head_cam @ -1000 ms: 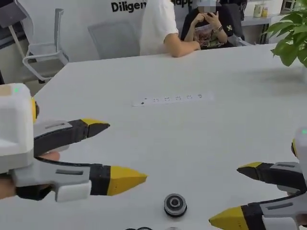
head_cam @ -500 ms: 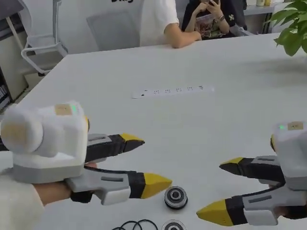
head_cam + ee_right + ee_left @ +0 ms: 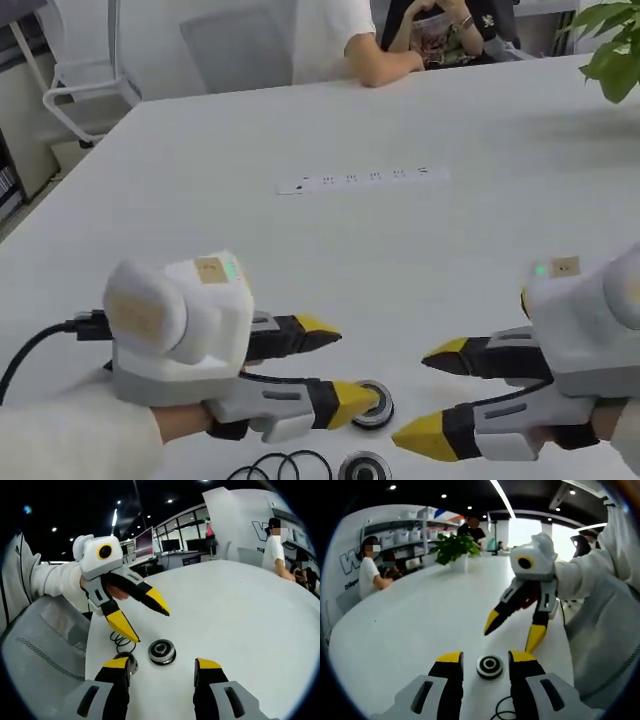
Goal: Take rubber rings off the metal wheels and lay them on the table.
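A metal wheel with a black rubber ring (image 3: 378, 408) (image 3: 490, 666) (image 3: 161, 651) lies flat near the table's front edge. My left gripper (image 3: 351, 368) (image 3: 486, 657) is open, its yellow tips on either side of that wheel, the near tip overlapping it in the head view. My right gripper (image 3: 413, 397) (image 3: 162, 663) is open too, pointing at the wheel from the right, a short way off. A second wheel (image 3: 363, 467) (image 3: 128, 661) lies closer to me. Loose black rubber rings (image 3: 280, 467) (image 3: 118, 640) lie on the table to its left.
A white power strip (image 3: 365, 180) is set into the white table (image 3: 300, 250) farther back. Two people sit at the far edge (image 3: 360, 50). A green plant (image 3: 612, 50) stands at the far right. A black cable (image 3: 30, 350) trails from the left gripper.
Both grippers have closed in on the wheel: the left moved right and down to straddle it, the right moved left. The head camera tilted down, bringing the second wheel and rings into view.
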